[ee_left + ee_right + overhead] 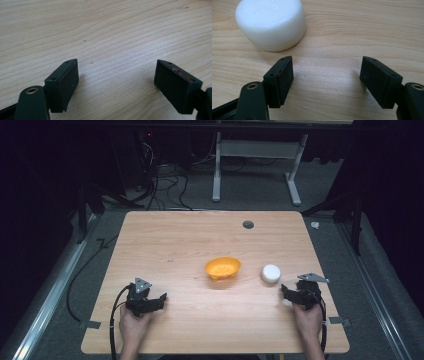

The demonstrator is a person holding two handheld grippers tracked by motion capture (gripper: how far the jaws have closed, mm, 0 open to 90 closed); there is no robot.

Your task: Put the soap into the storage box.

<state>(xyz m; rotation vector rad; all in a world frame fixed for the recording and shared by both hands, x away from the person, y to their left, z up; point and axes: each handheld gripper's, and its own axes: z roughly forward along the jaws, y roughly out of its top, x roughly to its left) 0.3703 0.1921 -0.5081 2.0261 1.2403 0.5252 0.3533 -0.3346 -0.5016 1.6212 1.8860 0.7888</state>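
An orange bowl point(222, 267) sits near the middle of the wooden table point(190, 240). To its right stands a short white round container point(270, 273). My right gripper point(286, 295) rests on the table just in front and to the right of the container, jaws apart with bare wood between them. In the right gripper view the white container point(270, 23) lies beyond the left jaw, untouched, and the right gripper point(327, 72) is open. My left gripper point(161, 300) rests at the front left, open; in its own view the left gripper point(116, 75) has bare wood between the jaws.
A grey round cable port point(248, 224) sits in the table's far edge. Beyond the table stand a white desk frame point(260, 165) and loose cables point(165, 180) on the grey floor. Cables trail off the front of the table from both grippers.
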